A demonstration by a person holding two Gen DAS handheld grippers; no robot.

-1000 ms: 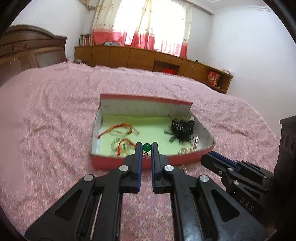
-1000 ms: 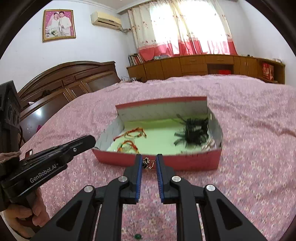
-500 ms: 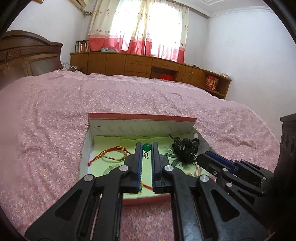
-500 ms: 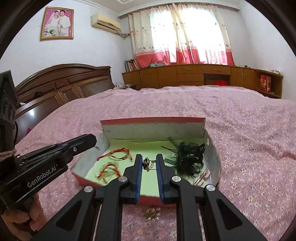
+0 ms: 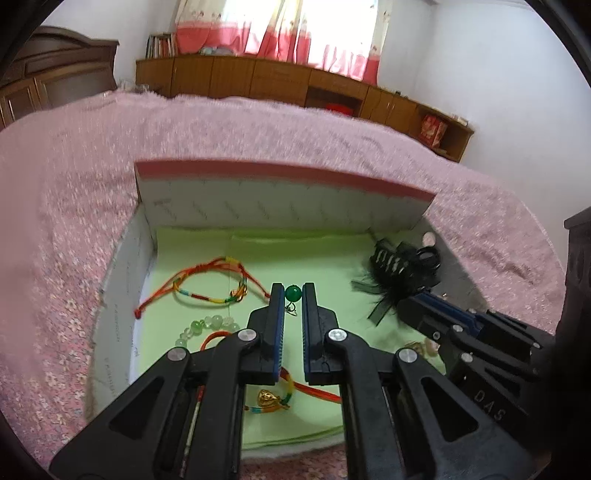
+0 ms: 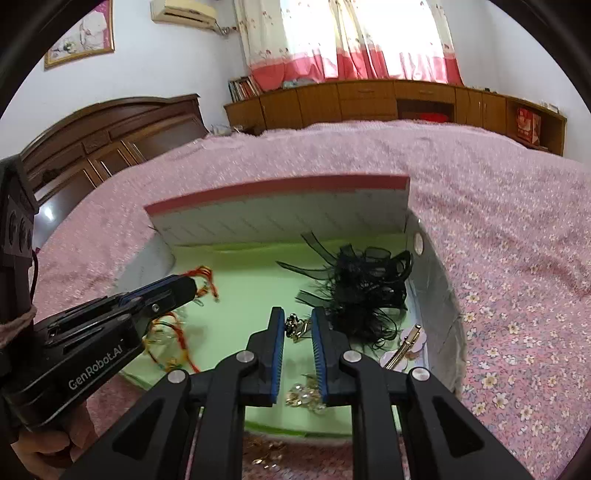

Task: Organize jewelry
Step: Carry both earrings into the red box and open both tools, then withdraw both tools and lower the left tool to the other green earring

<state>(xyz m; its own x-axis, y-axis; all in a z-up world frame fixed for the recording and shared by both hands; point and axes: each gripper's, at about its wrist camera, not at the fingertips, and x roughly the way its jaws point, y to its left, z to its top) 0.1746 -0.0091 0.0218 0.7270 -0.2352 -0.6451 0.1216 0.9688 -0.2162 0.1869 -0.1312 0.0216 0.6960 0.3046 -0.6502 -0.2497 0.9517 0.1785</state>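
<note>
A dark wooden headboard [image 6: 110, 129] stands at the left, with a framed picture [image 6: 81, 40] and an air conditioner [image 6: 184, 14] on the wall above. The pink flowered bedspread [image 6: 498, 295] fills the middle, and on it sits the red-edged box [image 5: 280, 177] with its green floor. The left gripper [image 5: 293, 293] pinches a green bead earring [image 5: 293, 294] over the box, beside the red cord bracelet [image 5: 207, 273]. The right gripper [image 6: 298, 325] is clamped on a small dark earring [image 6: 293, 325] just left of the black feathered hair clip [image 6: 365, 288]. Low wooden cabinets [image 6: 369, 99] and pink curtains [image 6: 351, 40] run along the far wall to the right.
</note>
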